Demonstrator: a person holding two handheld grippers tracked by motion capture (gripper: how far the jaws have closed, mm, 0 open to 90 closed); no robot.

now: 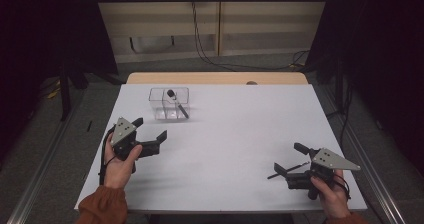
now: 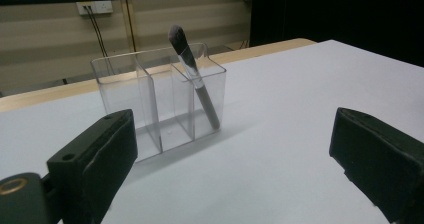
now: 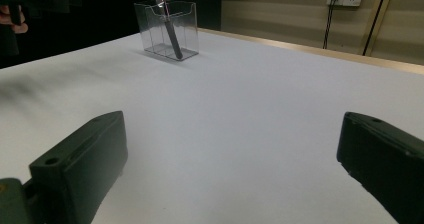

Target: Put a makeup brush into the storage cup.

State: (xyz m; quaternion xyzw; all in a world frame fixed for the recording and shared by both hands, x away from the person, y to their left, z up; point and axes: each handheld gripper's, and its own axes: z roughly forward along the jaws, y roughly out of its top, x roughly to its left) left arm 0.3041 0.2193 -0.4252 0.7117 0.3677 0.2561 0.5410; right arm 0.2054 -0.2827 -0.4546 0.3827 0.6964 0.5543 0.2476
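The left tongs [image 1: 150, 129] are held released, with the jaws spread wide and nothing between them; they are carried just above the white table [image 1: 240, 134] at its near left, gripped by the person's left hand [image 1: 120, 164], whose rust-coloured sleeve [image 1: 102, 206] is seen at the bottom edge. The right tongs [image 1: 290, 159] are likewise held released and empty at the near right of the table, gripped by the right hand [image 1: 330, 194].

Just beyond the left tongs, towards the far left of the table, a clear plastic organiser [image 1: 169, 104] is set, divided into three compartments. A make-up brush [image 1: 177, 103] is stood in one end compartment, the one seen rightmost in the left gripper view, tilted with its dark handle down and its bristle head raised above the rim. The other two compartments are seen empty in the left gripper view. The organiser is placed well apart from the right tongs.

A bare wooden strip [image 1: 215, 78] is left uncovered along the far edge of the table.
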